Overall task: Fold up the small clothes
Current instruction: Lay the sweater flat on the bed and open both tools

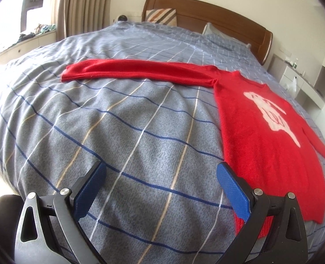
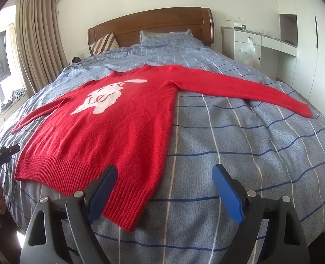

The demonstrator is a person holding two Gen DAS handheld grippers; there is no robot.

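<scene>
1. Right gripper is nearest in the right wrist view: jaws spread wide, nothing between the pads. It hangs just over the ribbed hem corner of the red sweater; whether the left pad touches the knit I cannot tell.
2. Left gripper also has its jaws spread wide and empty. It sits over bare plaid bedspread, with its right finger just beside the sweater's hem edge.
3. The sweater lies flat and face up on the bed, white rabbit graphic showing, both sleeves stretched out sideways, collar toward the headboard.
4. Judged step: first fold not started, approach to a grasp. Hem corners look like the nearest handles.
5. To do it well: pinch the knit only, not the bedspread under it. Come in low and shallow so one pad slides beneath the hem.
6. Take both hem corners evenly, or fold the sleeves in first. The right sleeve and the left sleeve both lie far out and need bringing across the body.
7. Risk: soft knit stretches and drags. Lift before moving, or the flat layout wrinkles.
8. Far: pillows and white cabinets, irrelevant.
</scene>
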